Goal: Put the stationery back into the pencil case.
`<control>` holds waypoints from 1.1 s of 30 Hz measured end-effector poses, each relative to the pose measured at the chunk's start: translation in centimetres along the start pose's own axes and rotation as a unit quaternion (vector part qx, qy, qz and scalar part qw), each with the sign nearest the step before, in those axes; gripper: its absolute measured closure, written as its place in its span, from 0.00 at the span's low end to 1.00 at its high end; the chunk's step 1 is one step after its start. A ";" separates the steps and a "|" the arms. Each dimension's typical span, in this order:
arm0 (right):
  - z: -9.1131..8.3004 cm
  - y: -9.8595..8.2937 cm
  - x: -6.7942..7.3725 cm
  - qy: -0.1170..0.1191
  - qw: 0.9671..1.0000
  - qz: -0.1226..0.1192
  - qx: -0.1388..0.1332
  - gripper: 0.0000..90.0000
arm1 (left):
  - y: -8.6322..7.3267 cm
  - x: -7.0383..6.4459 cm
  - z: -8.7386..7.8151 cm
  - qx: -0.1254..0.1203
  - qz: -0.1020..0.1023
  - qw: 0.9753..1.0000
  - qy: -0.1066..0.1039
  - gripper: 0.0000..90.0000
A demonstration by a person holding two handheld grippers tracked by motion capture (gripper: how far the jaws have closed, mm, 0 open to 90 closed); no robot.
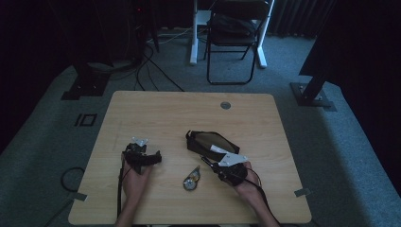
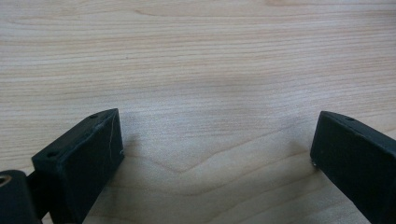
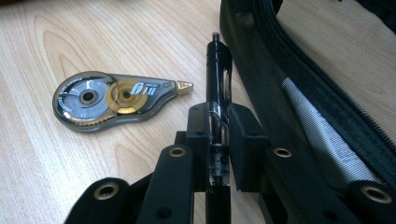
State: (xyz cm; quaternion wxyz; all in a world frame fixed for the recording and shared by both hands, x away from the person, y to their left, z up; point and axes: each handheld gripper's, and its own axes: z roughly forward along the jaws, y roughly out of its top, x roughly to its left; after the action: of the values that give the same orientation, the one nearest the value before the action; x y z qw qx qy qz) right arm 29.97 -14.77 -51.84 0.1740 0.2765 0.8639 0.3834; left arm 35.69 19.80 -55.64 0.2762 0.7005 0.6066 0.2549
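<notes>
1. Nearest the person, the right gripper is clenched on a slim black pen with a clear section on its barrel, the jaws pinching it about mid-length; its tip hangs just beside the rim of the case.
2. The left gripper rests released over bare wood, jaws wide apart with nothing between them.
3. On the light wooden table, between the two hands, lies one teardrop-shaped correction-tape dispenser of smoky grey plastic with gold reels, untouched, nib pointing toward the pen.
4. Farther on sits one black fabric pencil case, unzipped and gaping, with one long white item inside (possibly a marker or eraser; the view is too oblique to say).
5. Judged from this, packing looks about midway: one item in the case, the pen lifted and at the rim but not yet in, the dispenser left.
6. Count: two grippers, one pen, one dispenser, one case.
</notes>
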 end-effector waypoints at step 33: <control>-1.4 1.1 -0.4 -0.015 1.000 -0.003 -0.022 0.89 | 0.0 0.0 0.0 0.000 0.000 1.000 0.000 0.03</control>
State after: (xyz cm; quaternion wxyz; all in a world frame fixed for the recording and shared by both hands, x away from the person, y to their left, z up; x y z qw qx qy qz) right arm 29.93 -15.20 -50.04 0.1942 0.2757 0.8532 0.3980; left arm 35.69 19.80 -55.64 0.2761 0.7005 0.6067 0.2549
